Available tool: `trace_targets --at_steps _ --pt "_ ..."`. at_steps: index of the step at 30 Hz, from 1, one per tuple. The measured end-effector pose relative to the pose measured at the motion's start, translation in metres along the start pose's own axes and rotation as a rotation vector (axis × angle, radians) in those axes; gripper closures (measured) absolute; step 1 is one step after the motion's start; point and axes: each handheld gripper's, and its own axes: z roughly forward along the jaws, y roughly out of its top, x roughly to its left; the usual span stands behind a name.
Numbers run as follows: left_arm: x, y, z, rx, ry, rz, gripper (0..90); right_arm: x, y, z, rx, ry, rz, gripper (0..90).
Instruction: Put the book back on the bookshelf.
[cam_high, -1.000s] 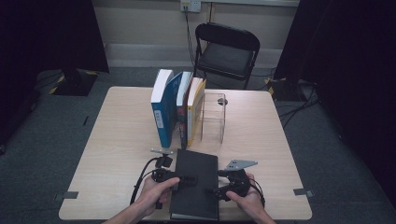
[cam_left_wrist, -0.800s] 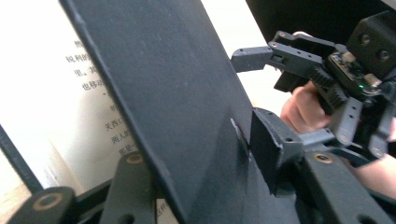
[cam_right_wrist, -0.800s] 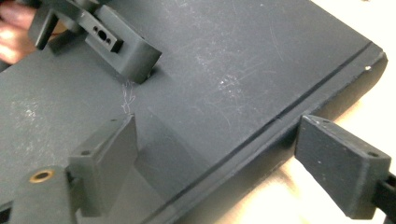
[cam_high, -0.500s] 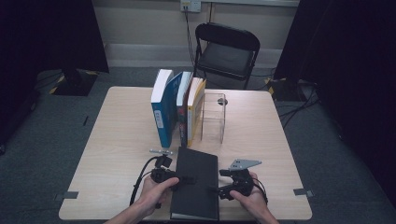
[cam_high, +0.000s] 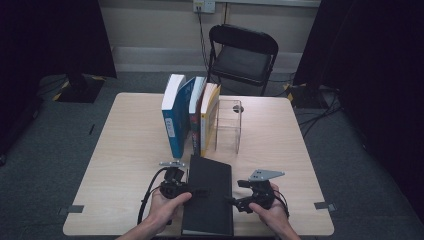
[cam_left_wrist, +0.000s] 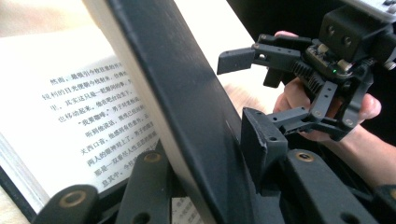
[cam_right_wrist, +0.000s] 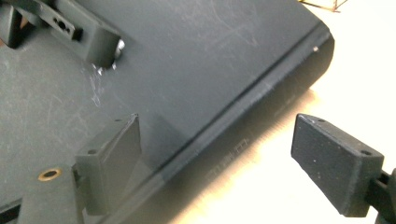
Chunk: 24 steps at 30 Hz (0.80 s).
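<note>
Left gripper (cam_high: 192, 191) has just been closing; I see it clamped on the black book's (cam_high: 209, 195) lifted cover, Chinese print showing beneath. Right gripper (cam_right_wrist: 212, 163) stands open astride the spine.

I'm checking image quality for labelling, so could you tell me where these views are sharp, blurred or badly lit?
High view: even light on the table, dark surroundings, black book lacks detail. Left gripper view: printed page readable, cover and near jaws soft. Right gripper view: cover scuffs sharp, bright table washed out, near jaws blurred.
</note>
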Motion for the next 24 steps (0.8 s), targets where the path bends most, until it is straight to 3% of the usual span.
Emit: trace_targets --at_steps 1,2,3,4,5,6,7,8,9,11,13,14,16,17,18,19,20,21,22,23,24 --pt "-0.002 0.001 -0.002 -0.011 0.01 0.026 66.0 0.0 0.0 0.0 -0.001 0.001 0.002 16.1" --pt "-0.002 0.001 -0.002 -0.011 0.01 0.026 66.1 0.0 0.0 0.0 0.0 0.001 0.002 16.1" --pt "-0.006 0.003 -0.005 -0.016 0.019 0.059 66.1 -0.001 0.001 0.0 -0.001 0.001 0.001 16.1" --pt "-0.006 0.003 -0.005 -0.016 0.019 0.059 66.2 -0.001 0.001 0.0 -0.001 0.001 0.001 16.1" --pt "-0.012 0.003 -0.008 -0.028 0.028 0.089 66.2 -0.001 0.001 0.001 -0.002 0.003 -0.001 15.4" --pt "-0.012 0.003 -0.008 -0.028 0.028 0.089 66.3 -0.001 0.001 0.001 -0.002 0.003 -0.001 15.4" --pt "-0.017 0.003 -0.011 -0.038 0.044 0.137 66.3 -0.001 0.002 0.0 -0.007 0.007 0.003 14.7" --pt "-0.017 0.003 -0.011 -0.038 0.044 0.137 66.3 -0.001 0.002 0.0 -0.007 0.007 0.003 14.7" --pt "-0.023 0.001 -0.014 -0.055 0.055 0.18 66.4 -0.002 0.003 -0.002 -0.021 0.009 0.006 14.4" --pt "-0.026 0.001 -0.015 -0.061 0.06 0.201 66.3 -0.002 0.004 -0.004 -0.028 0.007 0.006 14.4" --pt "-0.038 -0.001 -0.019 -0.087 0.073 0.291 66.8 -0.004 0.007 -0.008 -0.053 0.007 0.013 14.2" --pt "-0.042 0.0 -0.02 -0.089 0.074 0.314 66.7 -0.005 0.008 -0.01 -0.06 0.012 0.013 13.2" --pt "-0.046 -0.001 -0.02 -0.102 0.079 0.338 67.4 -0.005 0.009 -0.011 -0.07 0.025 0.015 13.9" --pt "-0.052 -0.003 -0.021 -0.108 0.079 0.38 67.5 -0.006 0.012 -0.015 -0.085 0.04 0.014 13.4" --pt "-0.052 -0.003 -0.021 -0.108 0.079 0.38 68.1 -0.006 0.012 -0.015 -0.085 0.04 0.014 13.4" --pt "-0.058 -0.005 -0.022 -0.114 0.082 0.42 68.1 -0.007 0.015 -0.017 -0.105 0.063 0.015 13.0" --pt "-0.058 -0.005 -0.022 -0.114 0.082 0.42 68.2 -0.007 0.015 -0.017 -0.105 0.063 0.015 13.0" --pt "-0.064 -0.007 -0.023 -0.119 0.087 0.462 68.3 -0.009 0.019 -0.019 -0.124 0.091 0.015 10.5" --pt "-0.064 -0.007 -0.023 -0.119 0.087 0.462 68.3 -0.009 0.019 -0.019 -0.124 0.091 0.015 10.5" --pt "-0.069 -0.009 -0.023 -0.123 0.085 0.493 68.4 -0.012 0.024 -0.021 -0.15 0.135 0.024 10.0" --pt "-0.069 -0.009 -0.023 -0.123 0.085 0.493 68.5 -0.012 0.024 -0.021 -0.15 0.135 0.024 10.0"
